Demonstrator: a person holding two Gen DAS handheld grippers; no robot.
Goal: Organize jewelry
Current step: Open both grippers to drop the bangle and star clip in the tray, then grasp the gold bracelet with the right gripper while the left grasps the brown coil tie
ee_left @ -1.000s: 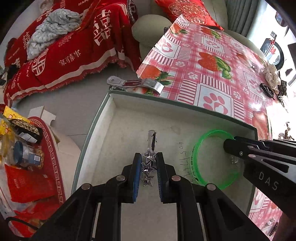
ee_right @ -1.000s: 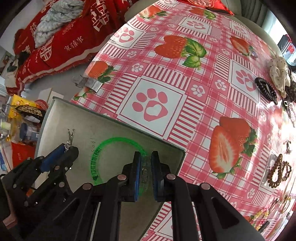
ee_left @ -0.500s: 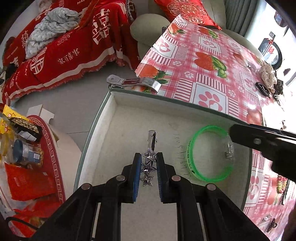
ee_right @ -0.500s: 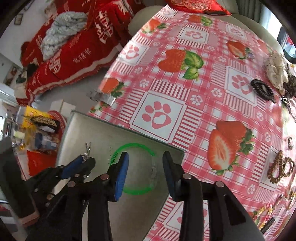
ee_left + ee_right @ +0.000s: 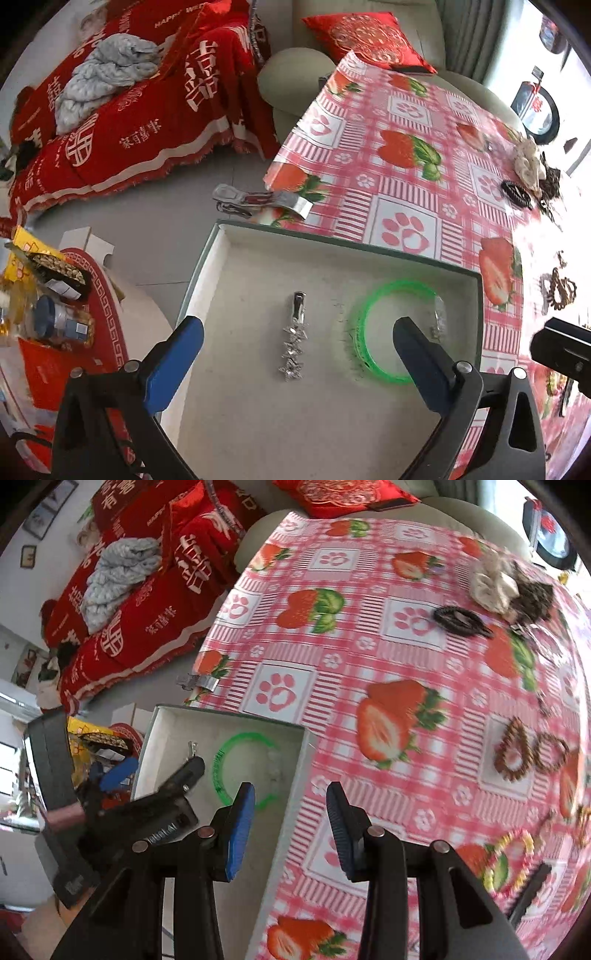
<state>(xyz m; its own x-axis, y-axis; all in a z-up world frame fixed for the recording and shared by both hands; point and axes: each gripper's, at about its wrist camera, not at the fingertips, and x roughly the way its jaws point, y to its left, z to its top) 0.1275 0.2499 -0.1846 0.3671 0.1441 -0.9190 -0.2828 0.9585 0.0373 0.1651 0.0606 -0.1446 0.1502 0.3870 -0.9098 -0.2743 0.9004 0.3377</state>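
- My left gripper [image 5: 295,345] pointed steeply down into the box [image 5: 369,251], jaws opening wide, touching nothing.
- The star clip [image 5: 293,338] lay flat on the box floor between them, beside the green bangle [image 5: 360,321].
- My right gripper [image 5: 290,827] hung part-open, empty, over the box edge.
- Only its view showed the bead bracelets [image 5: 528,753] on the worktop [image 5: 332,646].
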